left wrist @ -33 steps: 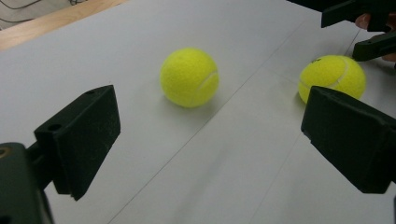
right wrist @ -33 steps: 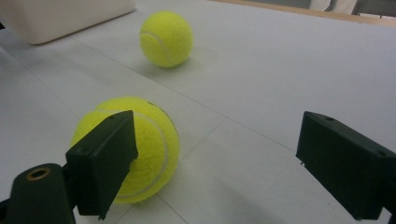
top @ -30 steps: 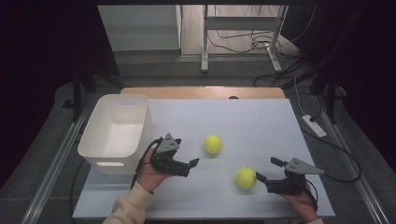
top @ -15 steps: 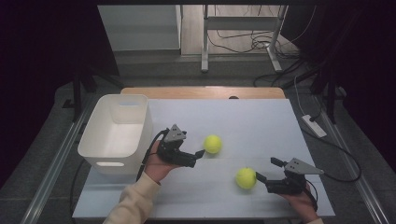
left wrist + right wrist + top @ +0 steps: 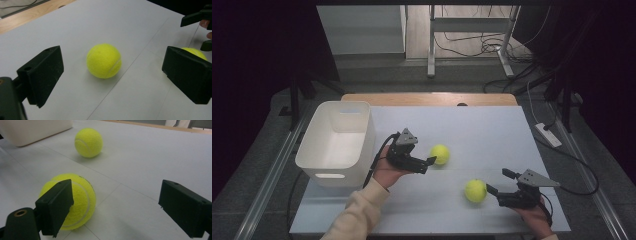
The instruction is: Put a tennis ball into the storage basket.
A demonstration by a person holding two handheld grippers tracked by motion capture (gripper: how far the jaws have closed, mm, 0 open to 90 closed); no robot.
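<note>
Two yellow tennis balls lie on the white table (image 5: 492, 135). The far ball (image 5: 440, 154) (image 5: 104, 60) sits just off the tips of my left gripper (image 5: 424, 156) (image 5: 112, 63), whose jaws stand open on either side of it without touching. The near ball (image 5: 475, 190) (image 5: 75, 200) rests just left of my right gripper (image 5: 498, 182) (image 5: 117, 202), which is open; the ball lies beside its left jaw, partly hidden by it. The far ball (image 5: 88, 142) lies further off in the right gripper view.
A white plastic bin (image 5: 334, 145) (image 5: 32, 130) stands at the table's left, close behind my left hand. A wooden strip (image 5: 427, 98) runs along the far edge. A power strip (image 5: 548, 135) lies off the right side.
My left gripper has moved forward and right, from near the bin's front corner up to the far ball. The right gripper and both balls have stayed put.
</note>
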